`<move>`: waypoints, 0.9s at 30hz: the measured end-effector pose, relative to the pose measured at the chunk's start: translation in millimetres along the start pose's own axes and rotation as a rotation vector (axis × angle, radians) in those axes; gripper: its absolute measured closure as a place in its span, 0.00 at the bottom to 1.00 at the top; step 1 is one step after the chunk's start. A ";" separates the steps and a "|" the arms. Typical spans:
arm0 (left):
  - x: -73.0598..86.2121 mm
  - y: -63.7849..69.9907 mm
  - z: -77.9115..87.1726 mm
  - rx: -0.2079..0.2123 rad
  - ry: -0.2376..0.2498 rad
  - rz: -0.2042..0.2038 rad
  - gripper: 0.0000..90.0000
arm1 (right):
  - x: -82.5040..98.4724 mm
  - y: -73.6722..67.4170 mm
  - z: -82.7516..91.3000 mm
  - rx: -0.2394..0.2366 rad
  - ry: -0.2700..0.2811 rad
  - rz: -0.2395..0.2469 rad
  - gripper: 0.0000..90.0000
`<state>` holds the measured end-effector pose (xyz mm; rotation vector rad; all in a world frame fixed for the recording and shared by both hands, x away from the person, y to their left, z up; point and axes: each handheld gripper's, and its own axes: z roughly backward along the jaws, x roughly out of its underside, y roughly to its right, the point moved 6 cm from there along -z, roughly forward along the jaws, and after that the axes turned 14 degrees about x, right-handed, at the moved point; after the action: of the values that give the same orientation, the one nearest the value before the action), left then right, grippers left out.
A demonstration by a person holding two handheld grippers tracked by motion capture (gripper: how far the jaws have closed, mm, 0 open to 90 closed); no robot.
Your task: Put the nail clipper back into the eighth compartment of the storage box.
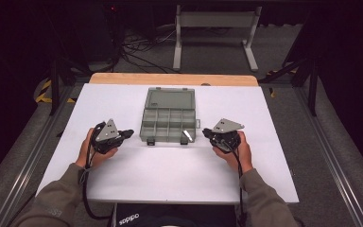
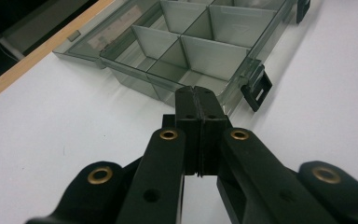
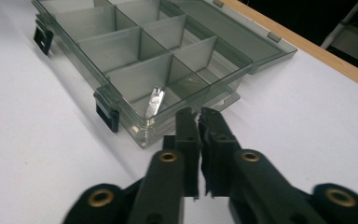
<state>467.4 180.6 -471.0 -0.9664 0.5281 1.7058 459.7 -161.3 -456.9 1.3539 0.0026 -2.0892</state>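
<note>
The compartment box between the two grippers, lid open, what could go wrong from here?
1. The compartment box looks light and lies loose on the white table. A push from the shut left gripper or the shut right gripper alone could slide or turn it.
2. Its lid lies flat behind; a lift at one corner might twist the hinge.
3. The small metal piece in the corner compartment could fall out if the box tips.

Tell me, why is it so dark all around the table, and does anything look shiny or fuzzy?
High view: light falls on the white table, the room behind stays dark. Right gripper view: a bright glint on the plastic box. Left gripper view: the box's far end looks soft.
</note>
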 end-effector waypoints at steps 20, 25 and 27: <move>-10.7 -58.3 -10.6 -0.024 -0.034 0.055 1.00 | -27.9 36.0 -30.8 0.039 -0.026 0.003 1.00; -18.2 -74.5 -13.7 -0.047 -0.028 0.076 1.00 | -38.5 47.2 -47.3 0.066 -0.055 0.023 1.00; -21.0 -82.8 -16.1 -0.059 -0.022 0.081 1.00 | -43.9 52.8 -56.1 0.067 -0.064 0.010 1.00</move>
<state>552.5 185.3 -454.0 -0.9783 0.5104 1.8111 544.1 -162.3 -429.9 1.3228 -0.1014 -2.1407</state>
